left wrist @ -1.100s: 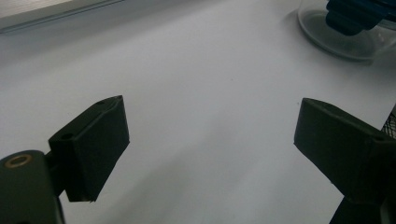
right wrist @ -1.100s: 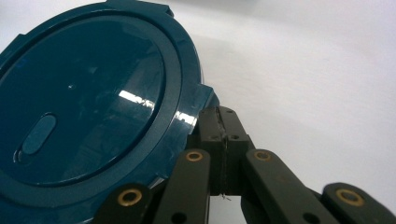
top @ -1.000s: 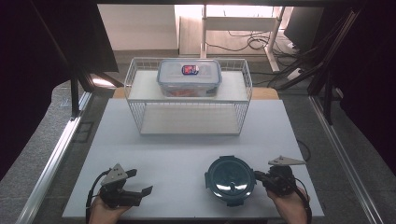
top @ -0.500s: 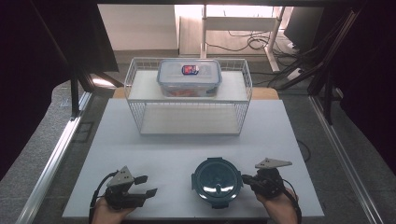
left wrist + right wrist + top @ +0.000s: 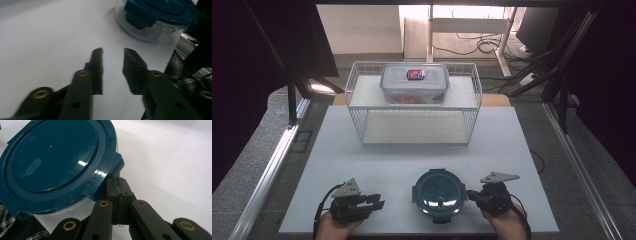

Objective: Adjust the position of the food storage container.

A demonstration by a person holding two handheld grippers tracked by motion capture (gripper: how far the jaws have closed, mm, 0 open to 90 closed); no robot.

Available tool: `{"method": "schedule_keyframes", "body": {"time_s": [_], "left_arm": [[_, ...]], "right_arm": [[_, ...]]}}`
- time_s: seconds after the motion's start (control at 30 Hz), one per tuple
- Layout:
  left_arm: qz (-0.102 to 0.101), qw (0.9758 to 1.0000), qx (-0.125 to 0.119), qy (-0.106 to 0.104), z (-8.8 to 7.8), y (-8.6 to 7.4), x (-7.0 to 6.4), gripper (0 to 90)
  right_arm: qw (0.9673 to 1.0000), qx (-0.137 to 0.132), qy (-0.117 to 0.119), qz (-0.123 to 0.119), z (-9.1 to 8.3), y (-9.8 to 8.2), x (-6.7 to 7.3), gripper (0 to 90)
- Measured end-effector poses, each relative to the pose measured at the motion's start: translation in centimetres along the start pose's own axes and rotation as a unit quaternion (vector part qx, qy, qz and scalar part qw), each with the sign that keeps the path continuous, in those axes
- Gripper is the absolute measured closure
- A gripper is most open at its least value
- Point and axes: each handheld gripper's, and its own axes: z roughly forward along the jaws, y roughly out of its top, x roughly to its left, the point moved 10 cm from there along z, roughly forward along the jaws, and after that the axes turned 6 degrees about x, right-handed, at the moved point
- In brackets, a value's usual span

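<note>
A round clear container with a dark teal clip lid (image 5: pixel 438 194) stands on the white table near the front edge. My right gripper (image 5: pixel 471 195) lies at its right side, jaws shut together with nothing between them. In the right gripper view its tips (image 5: pixel 119 181) rest against the container (image 5: pixel 55 157) just under a lid tab. My left gripper (image 5: pixel 379 202) lies low on the table to the container's left, apart from it. Its jaws have just been closing. In the left gripper view a gap still stands between the tips (image 5: pixel 113 51), with only bare table there and the container (image 5: pixel 155 22) beyond.
A white wire rack (image 5: pixel 362 125) stands at the back of the table, with a rectangular clear lidded box (image 5: pixel 414 82) on its top shelf. Bare white table (image 5: pixel 362 160) lies between rack and grippers. A checked sleeve (image 5: pixel 185 80) shows at the right of the left gripper view.
The right gripper and the round container have shifted left together along the front of the table. The left gripper's jaws have drawn closer together.
</note>
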Motion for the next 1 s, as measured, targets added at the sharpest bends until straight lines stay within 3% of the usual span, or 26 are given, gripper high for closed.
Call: {"method": "schedule_keyframes", "body": {"time_s": [0.1,0.23,0.5,0.53,0.77,0.9,1.0], "left_arm": [[0.003,0.9998,0.003,-0.017,0.5,0.3,-0.7,84.6],[0.015,0.9985,0.026,-0.045,1.9,0.2,-2.4,89.6],[0.02,0.9981,0.034,-0.047,3.0,0.6,-3.0,89.7],[0.023,0.9983,0.045,-0.029,3.1,0.4,-2.7,89.7],[0.007,0.9986,0.041,-0.033,2.8,0.2,-2.2,89.7],[0.005,0.9985,0.04,-0.037,2.8,0.1,-2.2,89.5],[0.004,0.9985,0.039,-0.039,2.8,0.1,-2.2,89.4]], "right_arm": [[1.0,0.001,0.004,-0.005,0.3,0.2,0.5,89.2],[0.9998,-0.001,0.017,-0.01,1.0,0.7,1.7,89.2],[0.9992,0.0,0.032,-0.024,2.0,1.5,3.1,89.2],[0.9989,0.0,0.038,-0.028,2.3,1.7,3.6,89.2],[0.9983,-0.004,0.044,-0.038,2.6,2.5,4.2,89.2],[0.9976,0.009,0.048,-0.049,2.4,1.7,4.5,89.1],[0.9964,0.033,0.045,-0.063,2.3,0.2,5.0,89.1]]}}
